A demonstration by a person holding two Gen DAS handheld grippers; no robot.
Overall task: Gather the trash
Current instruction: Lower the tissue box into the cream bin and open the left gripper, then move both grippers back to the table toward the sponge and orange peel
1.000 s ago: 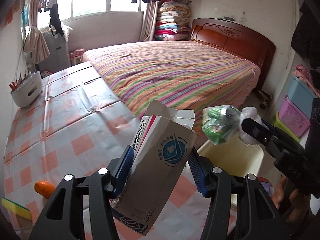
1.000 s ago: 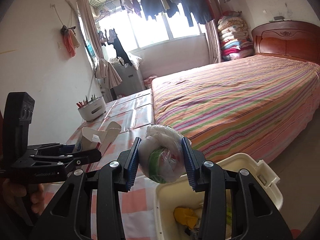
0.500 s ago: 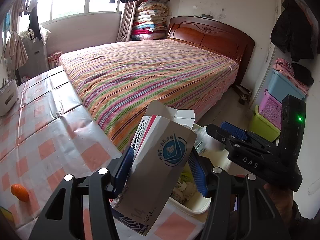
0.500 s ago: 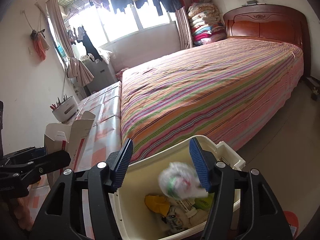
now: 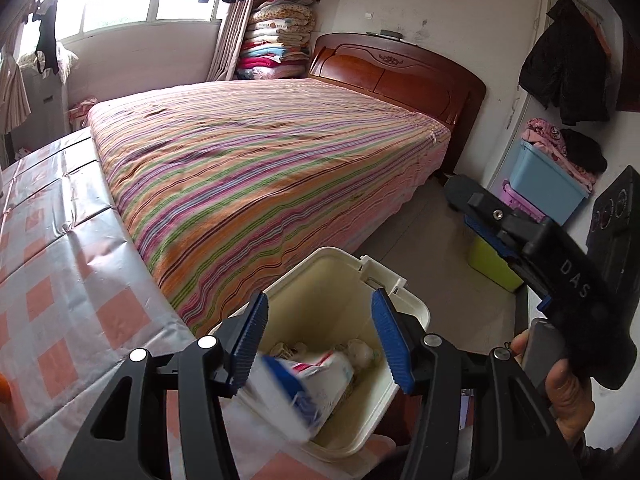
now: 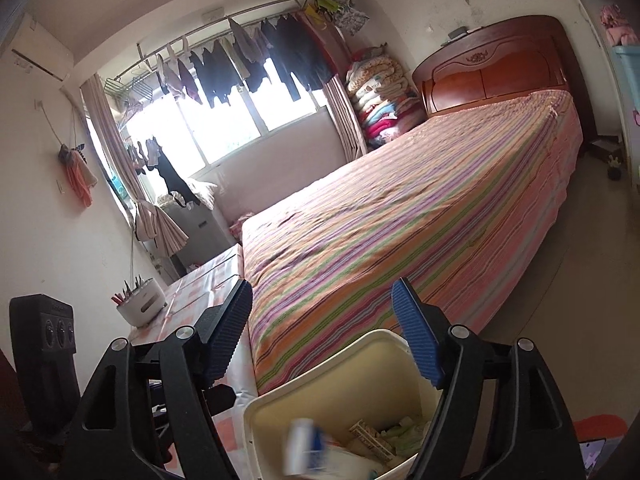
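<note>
A cream plastic trash bin stands on the floor between the table and the bed; it also shows in the right wrist view. My left gripper is open and empty right above the bin. A white and blue paper box, blurred, is falling into the bin below it; the box also shows in the right wrist view. Other trash lies in the bin. My right gripper is open and empty, above the bin's rim; it shows at the right in the left wrist view.
A table with a pink checked cloth is at the left, with a white pen holder on it. The striped bed lies just behind the bin. Coloured storage boxes stand at the right wall.
My left gripper has opened and let go of the paper box, which drops into the bin. The right gripper has tilted up after dropping the plastic bag into the bin.
</note>
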